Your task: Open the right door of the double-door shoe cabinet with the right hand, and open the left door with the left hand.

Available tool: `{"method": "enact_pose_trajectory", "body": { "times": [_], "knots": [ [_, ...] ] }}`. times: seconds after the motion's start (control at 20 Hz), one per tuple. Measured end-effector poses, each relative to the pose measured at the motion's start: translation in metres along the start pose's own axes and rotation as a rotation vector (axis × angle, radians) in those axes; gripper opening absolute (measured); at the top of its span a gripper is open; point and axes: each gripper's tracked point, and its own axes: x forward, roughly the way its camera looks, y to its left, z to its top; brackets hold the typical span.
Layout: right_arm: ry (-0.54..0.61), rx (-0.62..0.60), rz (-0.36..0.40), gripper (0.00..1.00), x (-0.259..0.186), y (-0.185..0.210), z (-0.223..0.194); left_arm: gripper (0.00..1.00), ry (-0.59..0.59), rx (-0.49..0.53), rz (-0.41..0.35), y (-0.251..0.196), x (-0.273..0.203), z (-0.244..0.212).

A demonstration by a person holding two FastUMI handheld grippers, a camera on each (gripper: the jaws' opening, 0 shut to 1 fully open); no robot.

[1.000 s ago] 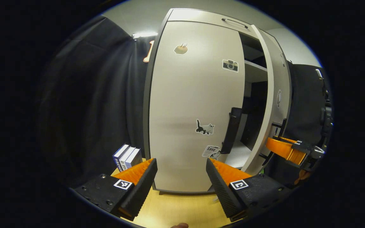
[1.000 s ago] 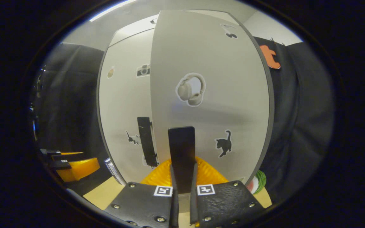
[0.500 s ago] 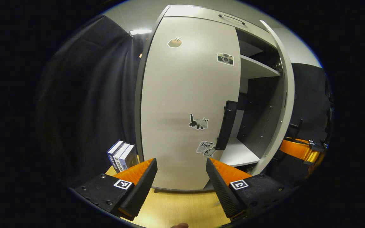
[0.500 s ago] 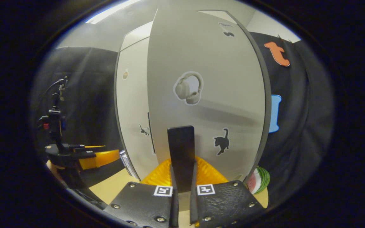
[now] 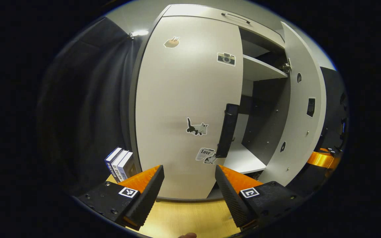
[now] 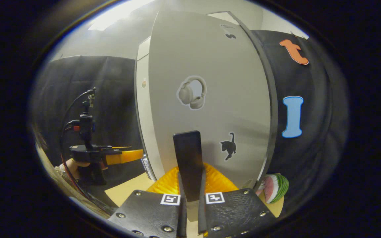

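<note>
1. Nearest: the right claw (image 6: 190,198) is clamped on the right door's handle (image 6: 188,158), both fingers pressing its sides, pointed level at the door face.
2. The right door (image 5: 301,109) stands swung wide, shelves showing behind it; that half looks essentially done.
3. The left claw (image 5: 189,185) hovers with fingers apart above the surface's (image 5: 184,219) front edge, aimed at the left door (image 5: 184,99).
4. That door is shut; its handle (image 5: 227,130) sits ahead and right, so next comes a forward reach, rightward.
</note>
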Motion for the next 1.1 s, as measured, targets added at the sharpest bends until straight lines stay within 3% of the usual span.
{"method": "enact_pose_trajectory", "body": {
  "times": [0.25,0.6,1.1],
  "knots": [
    [-0.010,0.024,0.028,0.14,-0.021,-0.016,-0.001,0.96,-0.003,0.008,-0.027,-0.013,0.011,0.001],
    [-0.020,0.045,-0.003,0.13,-0.037,-0.039,0.004,0.96,-0.012,0.024,-0.068,-0.035,0.035,0.008],
    [-0.073,0.125,-0.118,0.12,-0.047,-0.065,0.006,0.96,-0.032,0.018,-0.056,-0.043,0.057,0.019]
  ]
}}
